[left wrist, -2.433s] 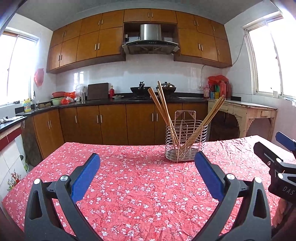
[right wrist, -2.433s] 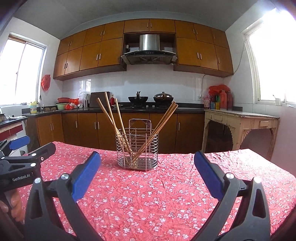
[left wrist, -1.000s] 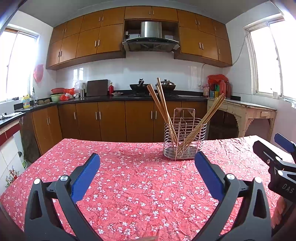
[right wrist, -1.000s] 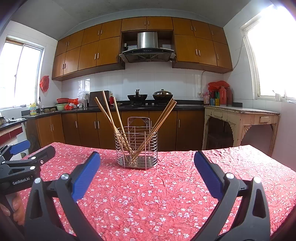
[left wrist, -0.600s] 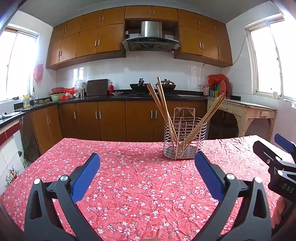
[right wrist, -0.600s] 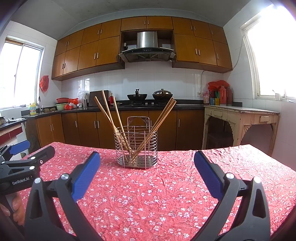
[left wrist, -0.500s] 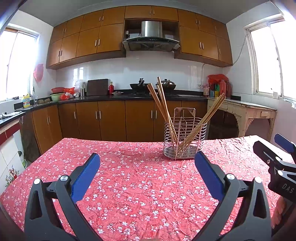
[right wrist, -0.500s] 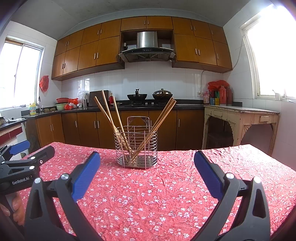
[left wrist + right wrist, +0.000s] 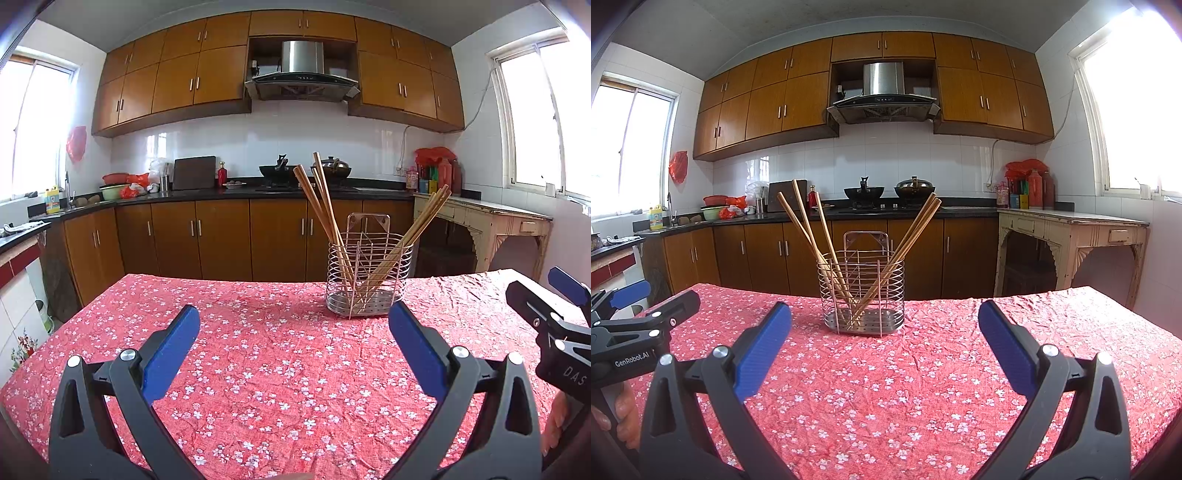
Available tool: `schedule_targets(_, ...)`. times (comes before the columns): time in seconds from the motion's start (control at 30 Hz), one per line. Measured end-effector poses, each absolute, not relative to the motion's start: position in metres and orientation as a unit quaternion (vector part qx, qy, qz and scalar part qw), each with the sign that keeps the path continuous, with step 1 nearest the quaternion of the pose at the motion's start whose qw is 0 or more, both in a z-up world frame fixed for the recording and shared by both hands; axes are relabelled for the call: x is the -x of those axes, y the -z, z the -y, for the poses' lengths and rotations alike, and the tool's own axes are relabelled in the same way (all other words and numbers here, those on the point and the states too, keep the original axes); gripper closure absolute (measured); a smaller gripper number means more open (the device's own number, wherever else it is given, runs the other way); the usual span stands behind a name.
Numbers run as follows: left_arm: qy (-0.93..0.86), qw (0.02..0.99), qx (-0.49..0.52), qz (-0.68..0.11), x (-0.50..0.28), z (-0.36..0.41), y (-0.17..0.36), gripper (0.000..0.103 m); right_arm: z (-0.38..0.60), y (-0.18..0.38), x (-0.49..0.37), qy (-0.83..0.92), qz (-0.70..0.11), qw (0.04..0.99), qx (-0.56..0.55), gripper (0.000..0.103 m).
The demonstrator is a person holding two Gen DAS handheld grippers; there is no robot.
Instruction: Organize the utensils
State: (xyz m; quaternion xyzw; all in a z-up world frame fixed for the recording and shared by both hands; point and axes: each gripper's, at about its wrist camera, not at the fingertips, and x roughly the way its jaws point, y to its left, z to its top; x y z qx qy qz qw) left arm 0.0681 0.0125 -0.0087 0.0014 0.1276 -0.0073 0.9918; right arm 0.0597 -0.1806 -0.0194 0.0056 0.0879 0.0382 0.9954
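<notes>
The left gripper (image 9: 294, 341) hovers over the red floral cloth (image 9: 280, 369), jaws wide apart and holding nothing. The wire holder (image 9: 368, 278) stands ahead of it, upright on the cloth, beyond its right finger. The right gripper (image 9: 885, 341), also gaping and empty, faces the holder (image 9: 863, 293) between its fingers, well apart. Wooden chopsticks (image 9: 809, 229) lean out left and right.

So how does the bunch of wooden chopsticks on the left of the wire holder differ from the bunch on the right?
Seen from the right wrist, the left bunch of wooden chopsticks leans left and fans apart at the tips, while the right bunch of wooden chopsticks leans right and stays tightly together. The left bunch's tips reach slightly higher than the right's. Both stand in the round metal wire holder on the red floral tablecloth, crossing near its base.
</notes>
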Motion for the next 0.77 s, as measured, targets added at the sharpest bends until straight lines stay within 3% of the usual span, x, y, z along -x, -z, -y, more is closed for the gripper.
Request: schedule_targets(0.77,0.002,0.992,0.007,-0.128,-0.0675,-0.0151,0.0061,0.002,0.1798,0.0191,-0.0595,-0.038,-0.088,0.995,-0.006,0.004)
